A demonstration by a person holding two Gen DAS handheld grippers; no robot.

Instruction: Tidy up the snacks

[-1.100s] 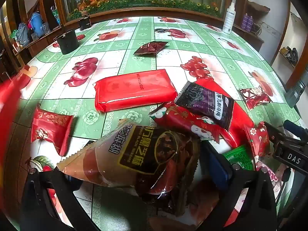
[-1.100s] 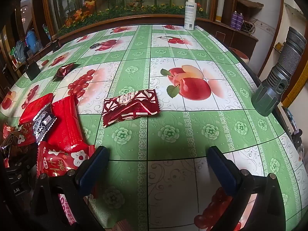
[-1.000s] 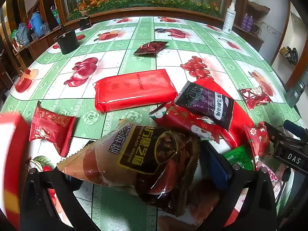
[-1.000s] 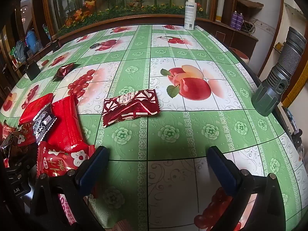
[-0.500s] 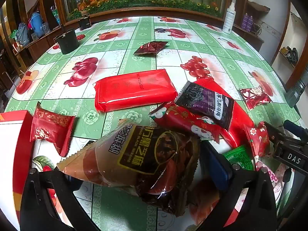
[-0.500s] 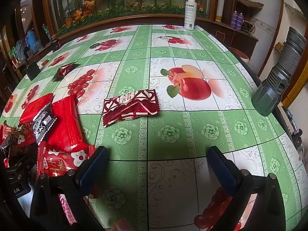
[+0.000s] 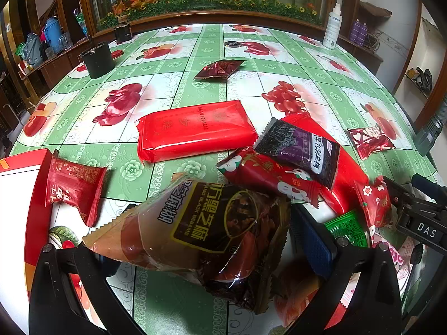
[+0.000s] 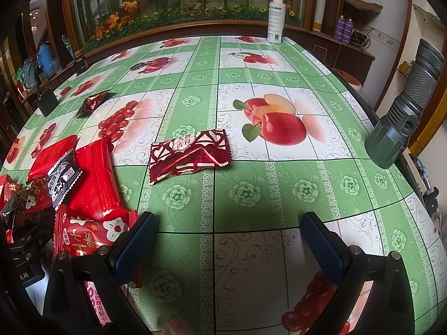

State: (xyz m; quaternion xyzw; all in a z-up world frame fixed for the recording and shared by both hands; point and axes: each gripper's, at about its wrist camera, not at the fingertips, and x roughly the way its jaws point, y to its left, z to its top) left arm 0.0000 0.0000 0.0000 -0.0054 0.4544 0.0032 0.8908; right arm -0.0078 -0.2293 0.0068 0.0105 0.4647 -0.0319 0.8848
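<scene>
My left gripper [image 7: 212, 240] is shut on a brown black-sesame snack bag [image 7: 201, 229] and holds it just above the table. Beyond it lie a long red packet [image 7: 195, 129], a purple-black plum pack [image 7: 299, 148], a red flower-print pack [image 7: 268, 178] and a small red pack [image 7: 69, 189] beside a red and white box [image 7: 16, 212] at the left edge. My right gripper [image 8: 229, 240] is open and empty over the green tablecloth. A dark red patterned snack [image 8: 190, 153] lies ahead of it. A pile of red packs [image 8: 92, 178] lies to its left.
A grey flashlight [image 8: 405, 117] stands at the right table edge. A white spray bottle [image 8: 275, 18] stands at the far edge. A black cup [image 7: 97, 60] stands at the far left, and a dark red snack [image 7: 220, 69] lies far out. The right gripper's body [image 7: 419, 217] shows beside the pile.
The red and white box has come in from the left and now rests beside the small red pack. Both grippers and the held bag have stayed still.
</scene>
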